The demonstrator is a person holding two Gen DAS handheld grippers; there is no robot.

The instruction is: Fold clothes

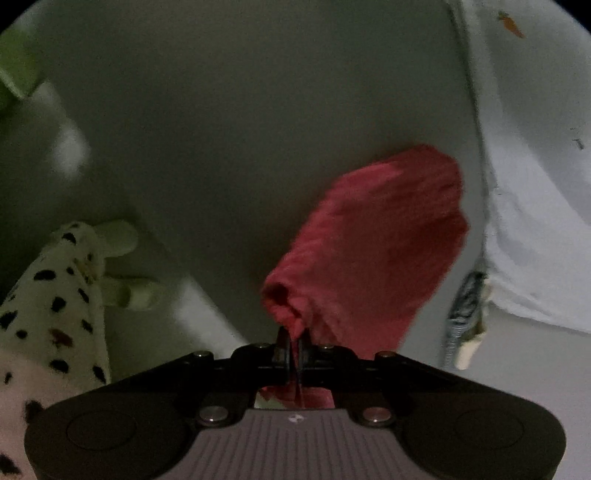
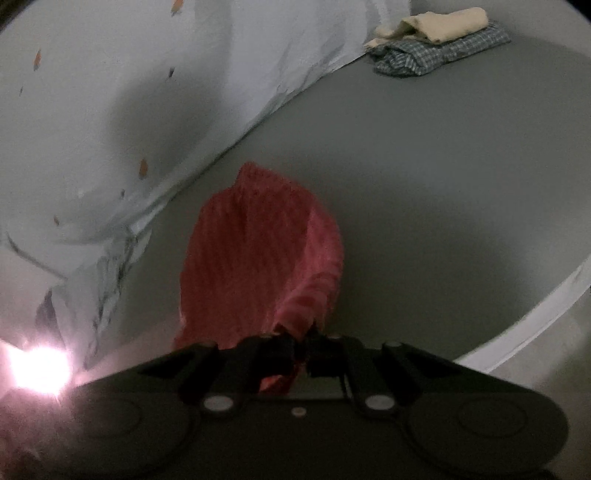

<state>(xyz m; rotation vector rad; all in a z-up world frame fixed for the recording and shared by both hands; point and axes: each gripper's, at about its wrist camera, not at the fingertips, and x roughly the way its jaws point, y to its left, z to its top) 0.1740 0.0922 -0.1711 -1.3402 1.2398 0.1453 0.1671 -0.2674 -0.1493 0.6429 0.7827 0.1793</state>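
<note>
- Where the left gripper (image 1: 294, 345) is seen, its jaws are pinched tight on a bunched edge of the red cloth (image 1: 373, 251), which hangs above the grey desk (image 1: 240, 129).
- Right gripper (image 2: 301, 345): jaws closed on another edge of the same red cloth (image 2: 255, 258), the fabric draping forward over the desk (image 2: 424, 166).
- White sheet (image 2: 110, 92) with small orange marks lies just beside the cloth.
- Spotted garment (image 1: 55, 295) at the left view's lower left.
- Folded plaid garment (image 2: 439, 51) with a cream one (image 2: 443, 24) on top, well apart at the far edge.
</note>
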